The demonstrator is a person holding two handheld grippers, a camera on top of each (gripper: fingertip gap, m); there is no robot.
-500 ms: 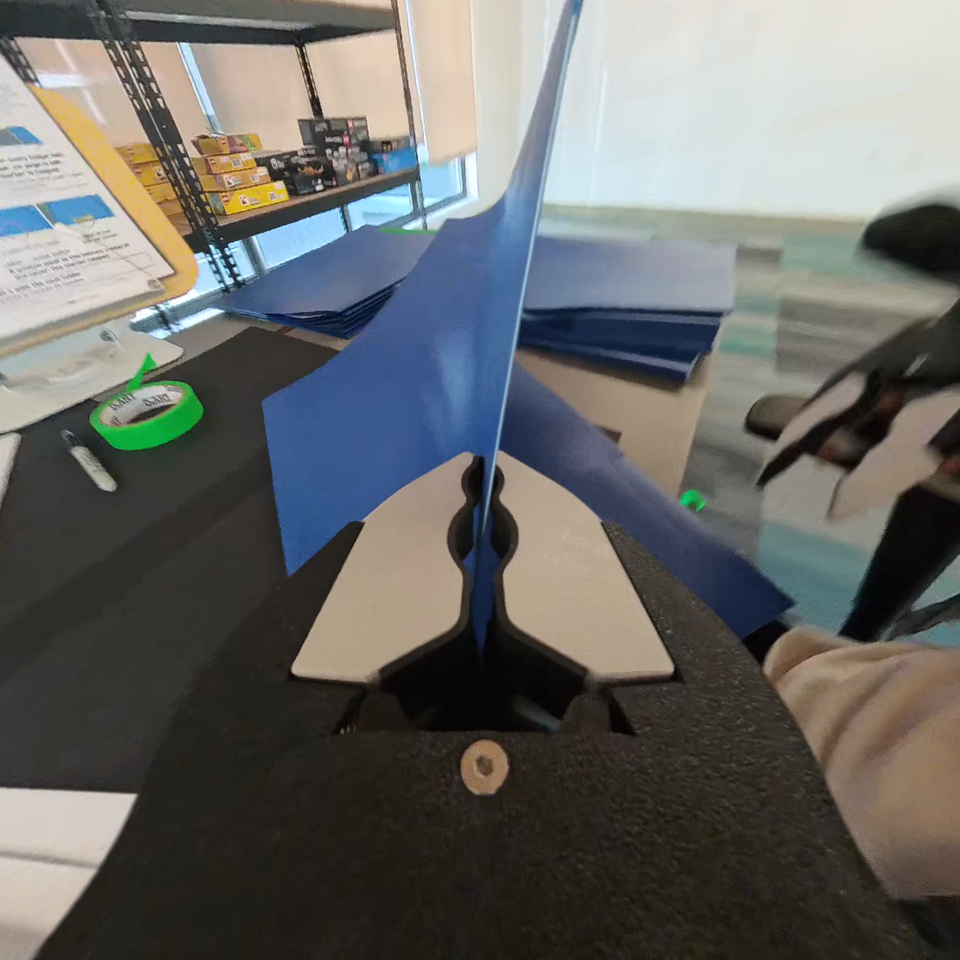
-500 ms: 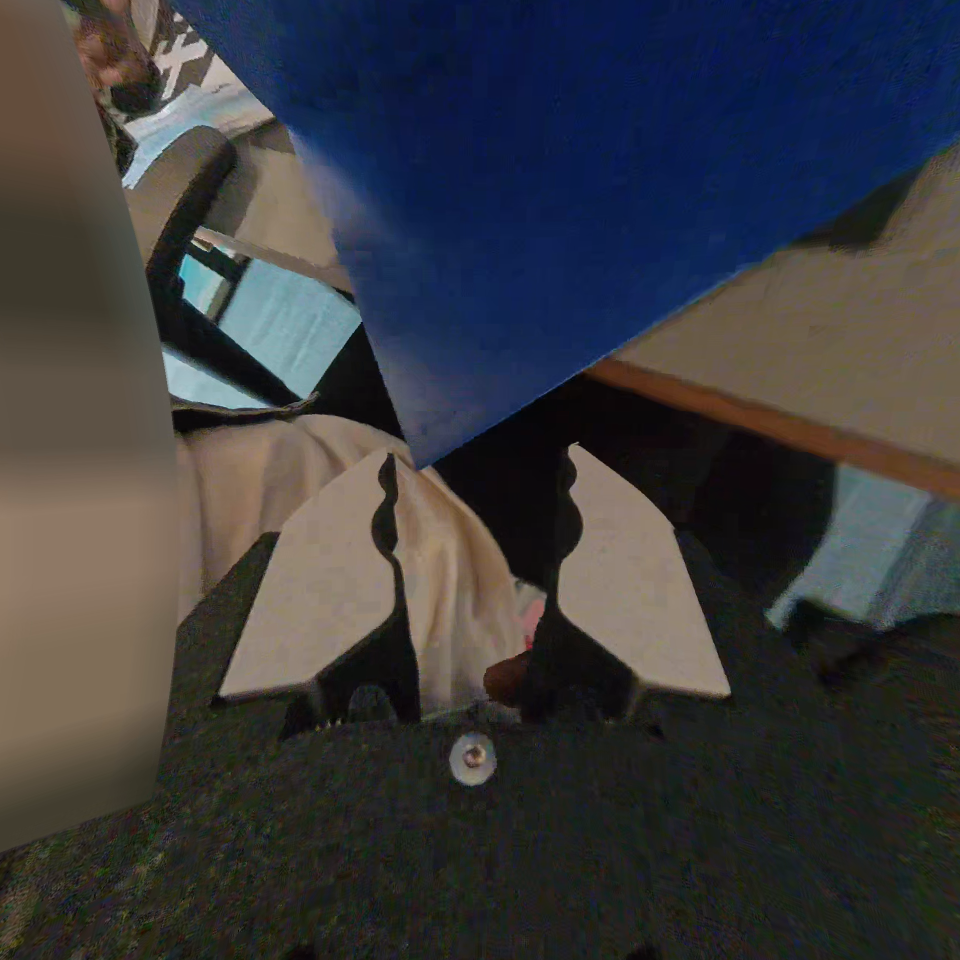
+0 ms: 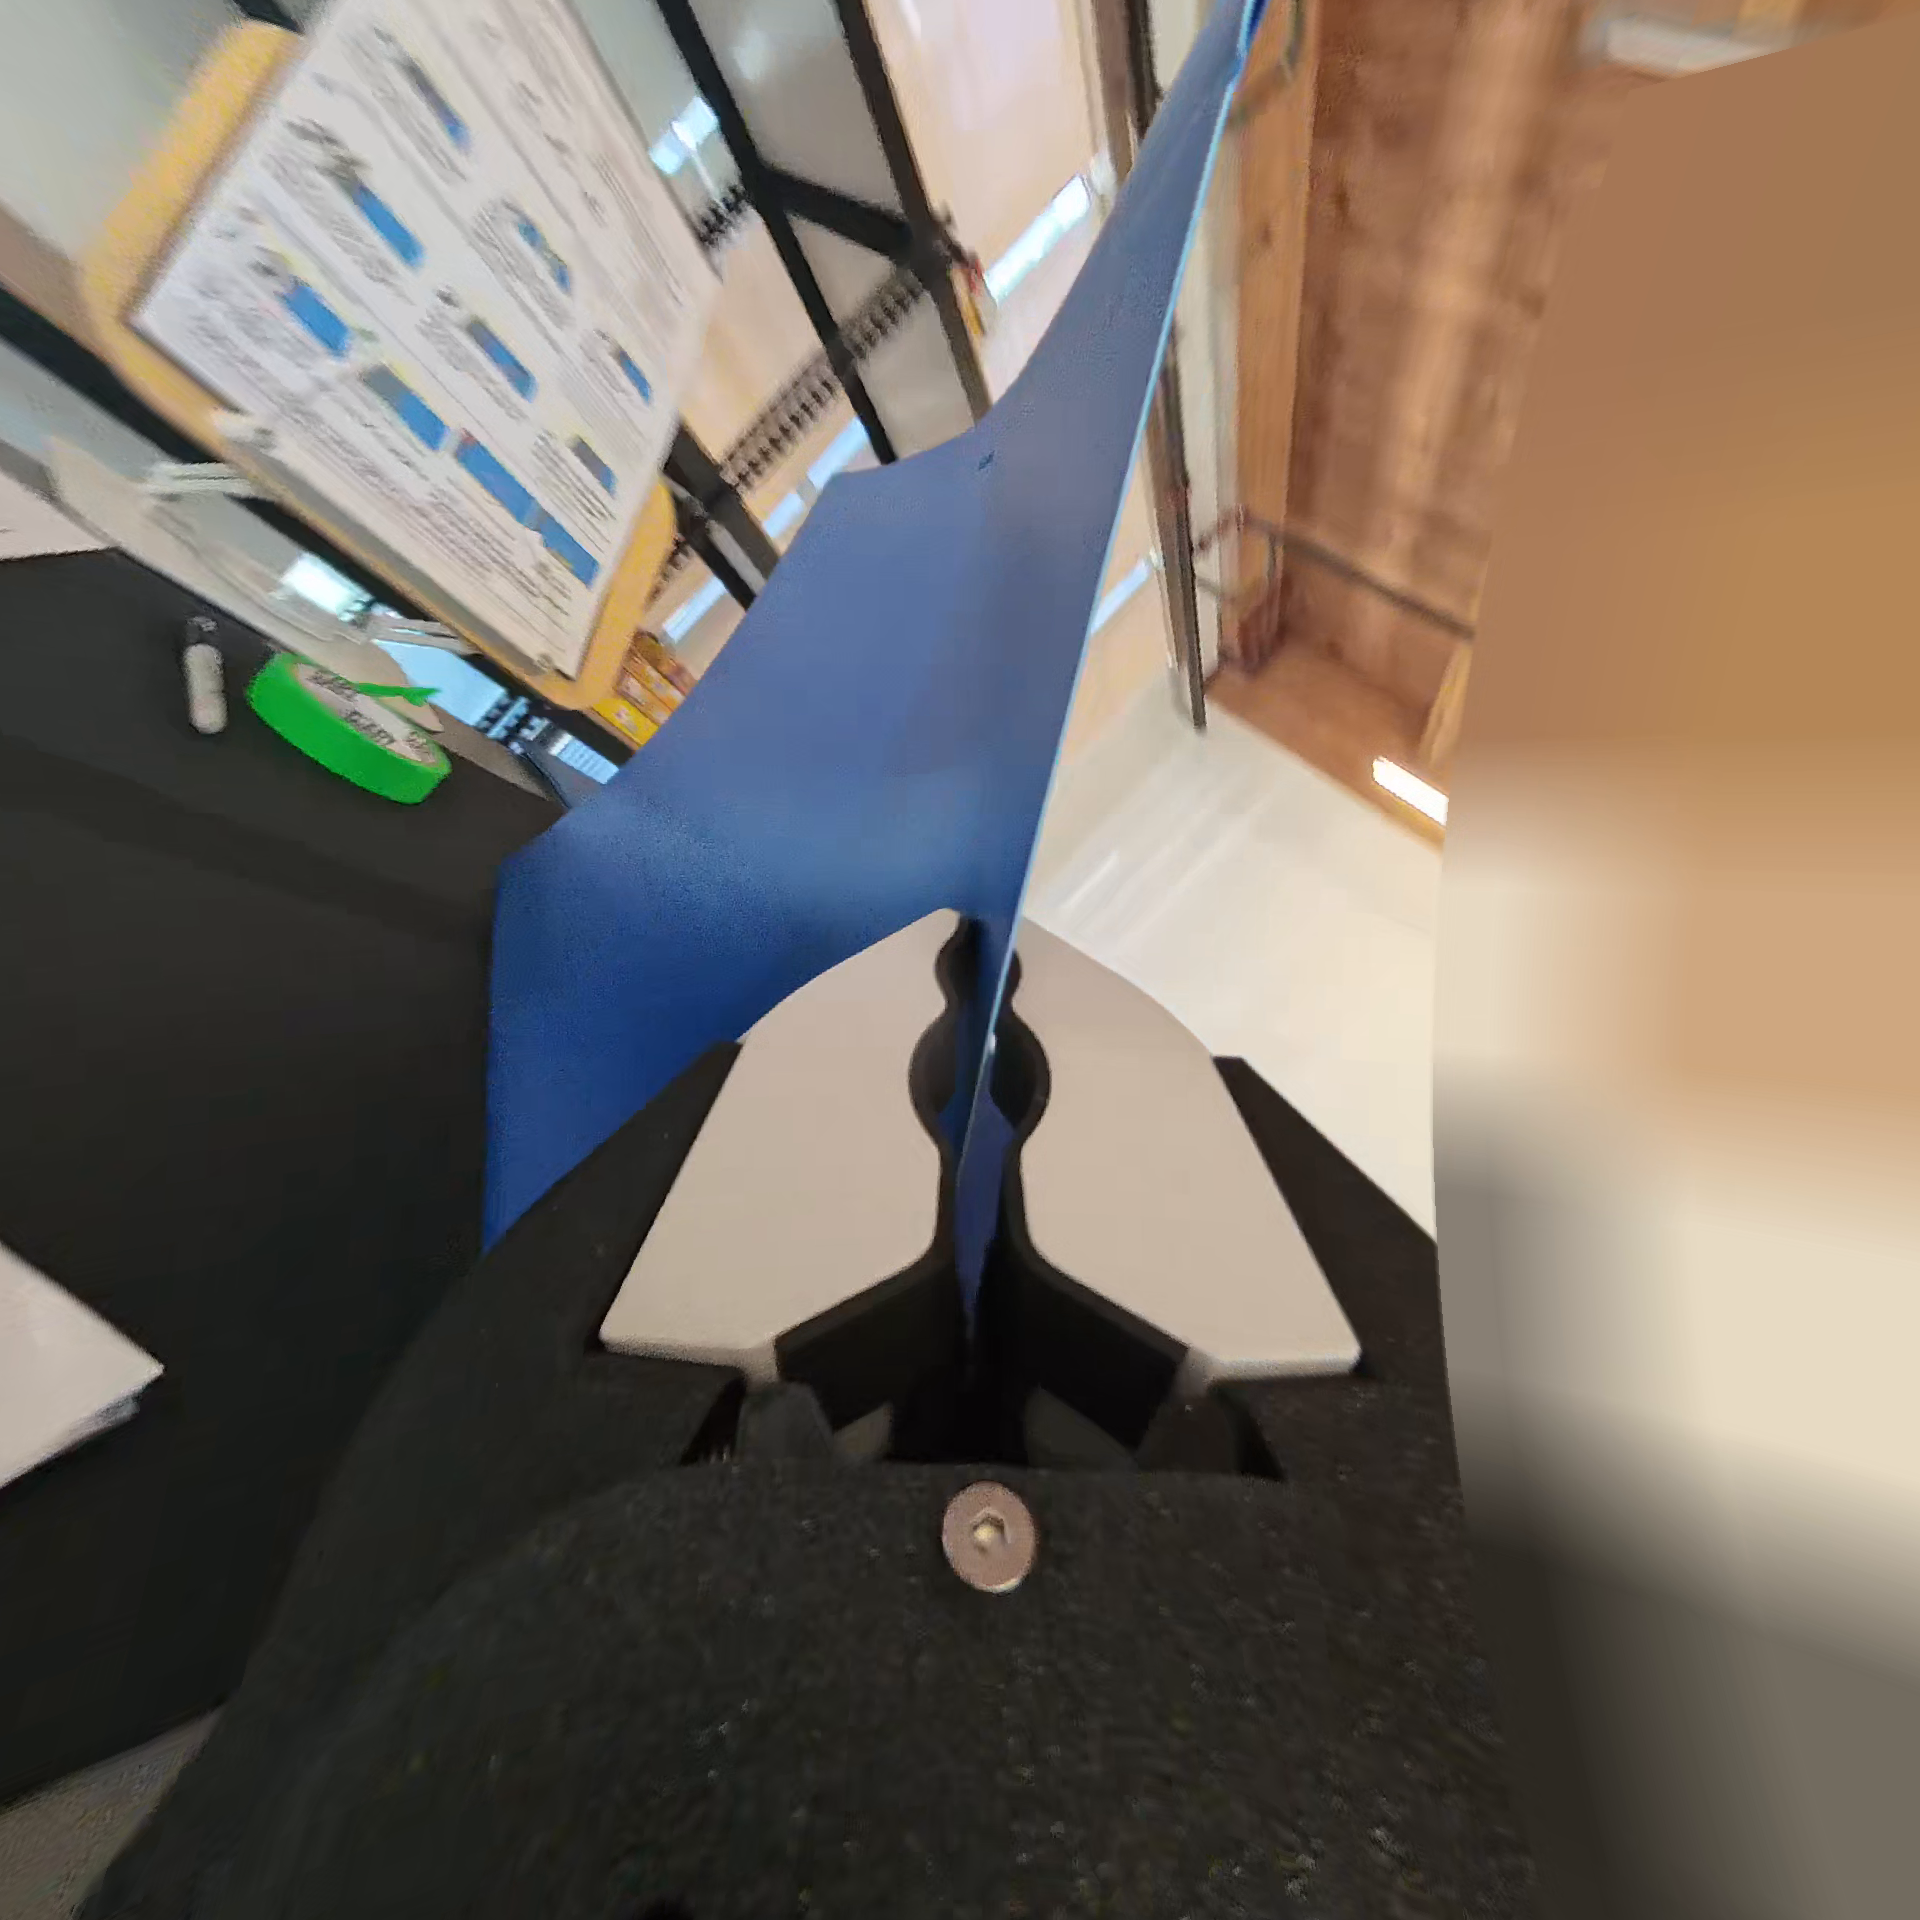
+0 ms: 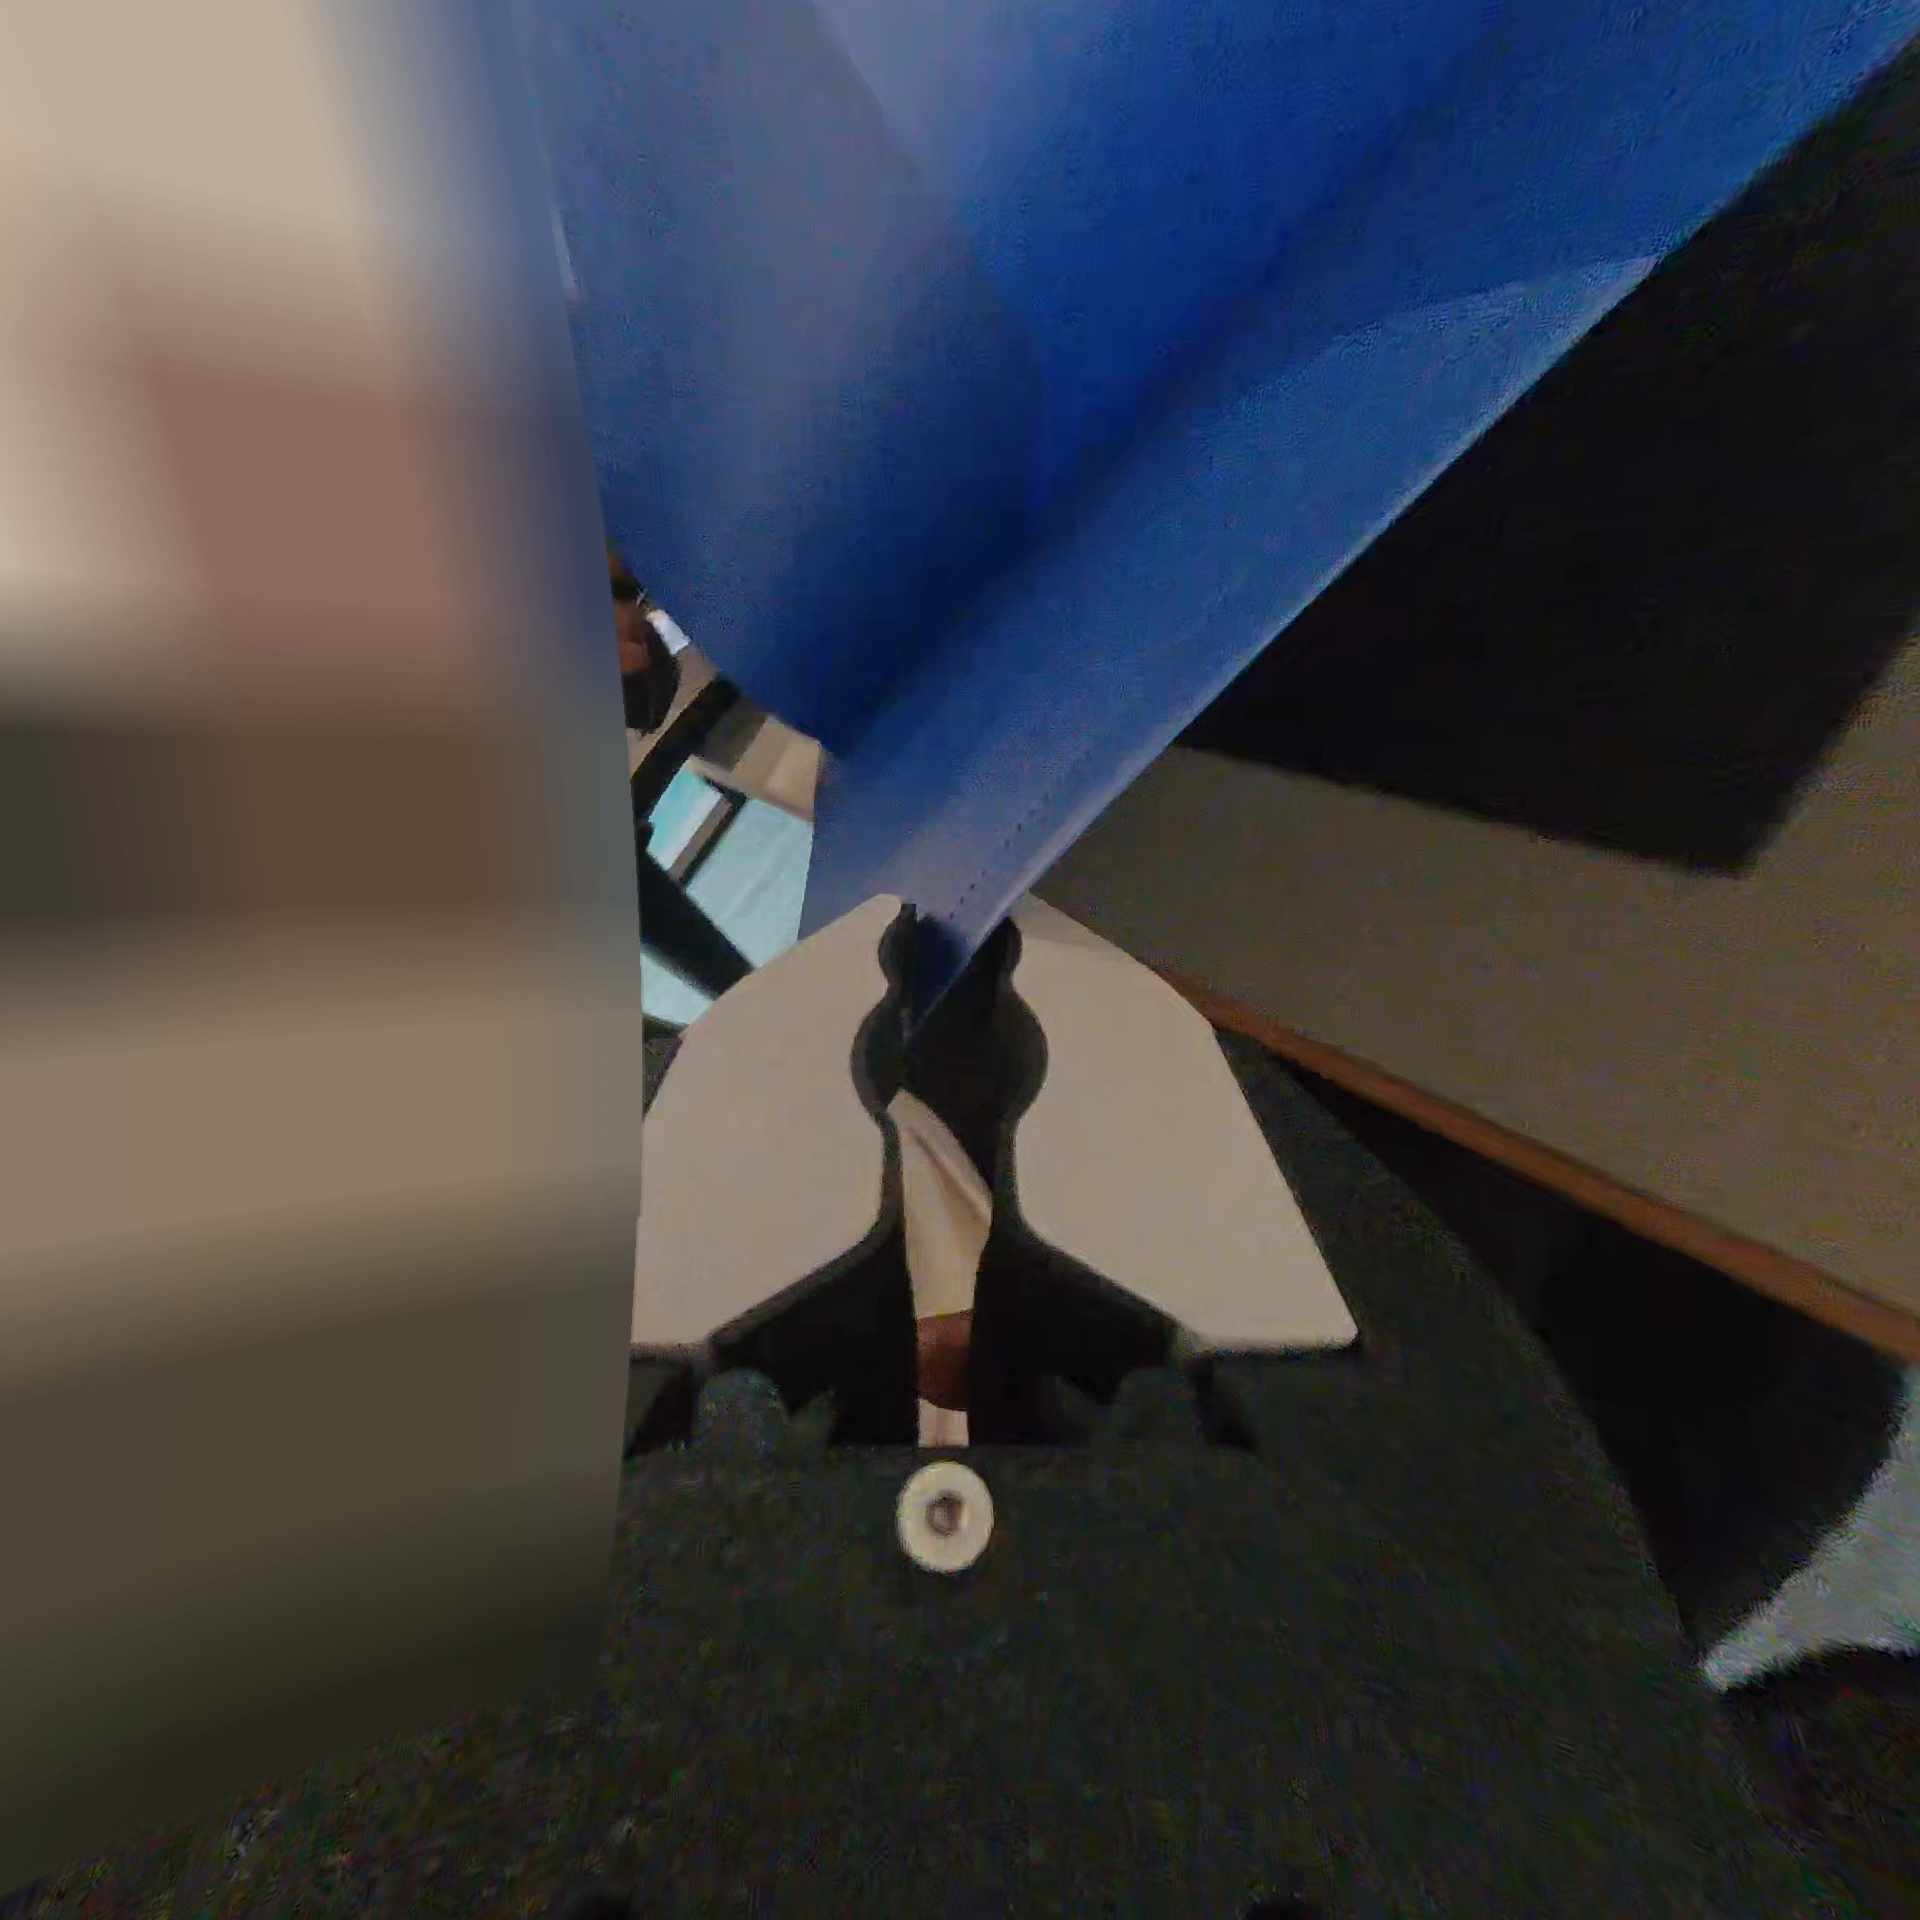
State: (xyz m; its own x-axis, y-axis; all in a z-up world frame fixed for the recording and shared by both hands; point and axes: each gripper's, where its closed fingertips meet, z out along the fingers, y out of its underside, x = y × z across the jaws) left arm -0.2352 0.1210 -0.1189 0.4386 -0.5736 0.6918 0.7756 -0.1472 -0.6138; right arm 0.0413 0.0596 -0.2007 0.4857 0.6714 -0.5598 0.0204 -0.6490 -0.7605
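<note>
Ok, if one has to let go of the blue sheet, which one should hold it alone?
Probably the left gripper: the blue sheet sits deep between its fingers. The right gripper pinches only a corner at its tips.

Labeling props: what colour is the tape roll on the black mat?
Bright green tape roll, clearest in the left wrist view.

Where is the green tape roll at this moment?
In the left wrist view, the green tape roll lies at the left on the black table mat, beside a marker and below the instruction board.
</note>
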